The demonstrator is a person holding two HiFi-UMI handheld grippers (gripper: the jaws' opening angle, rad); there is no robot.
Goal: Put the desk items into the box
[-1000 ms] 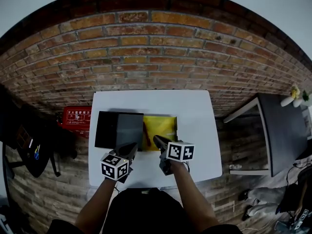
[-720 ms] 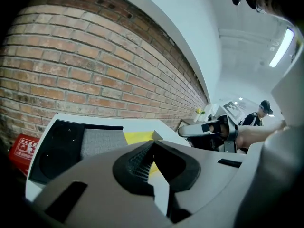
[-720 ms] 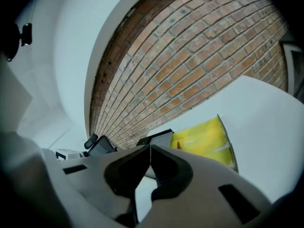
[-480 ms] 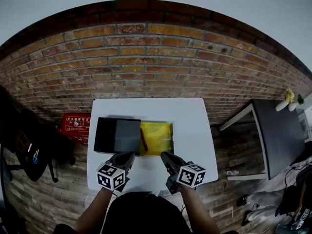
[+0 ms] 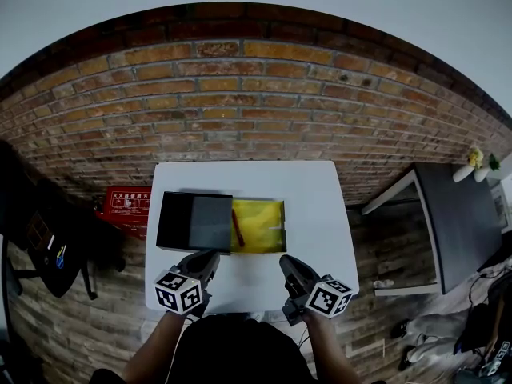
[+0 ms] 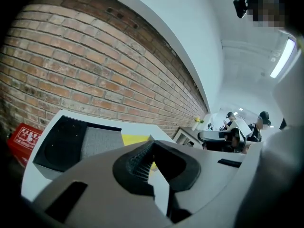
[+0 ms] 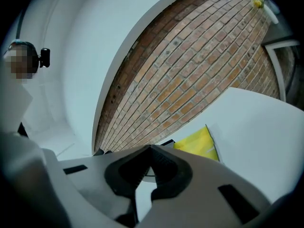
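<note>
brick wall (image 5: 240,94) fills the upper part of the head view, and below it we see a white table (image 5: 316,202) standing on a plank floor. on the table lies the box (image 5: 194,221), opened flat towards the table's left side: a black half with a grey inner face on the left, and just beside it, touching, a yellow half (image 5: 264,229) on the right. a thin red stick (image 5: 238,227) lies in the yellow half, close along the seam with the black half; we cannot tell what kind of item it is.

we hold both grippers low over the near edge of the table, apart from the box. the left gripper (image 5: 210,256) points at the near edge of the black half, and in the left gripper view its jaws are pressed together at the tips with nothing between them (image 6: 151,144). the right gripper (image 5: 286,261) hovers near the yellow half's near right corner; in the right gripper view its jaws likewise meet at the tips, empty (image 7: 149,148), with the yellow half showing beyond them.

off the table, a red case (image 5: 126,198) rests on the floor to the left, and a dark side table (image 5: 464,214) stands well to the right with flowers (image 5: 474,158) at its far end.
</note>
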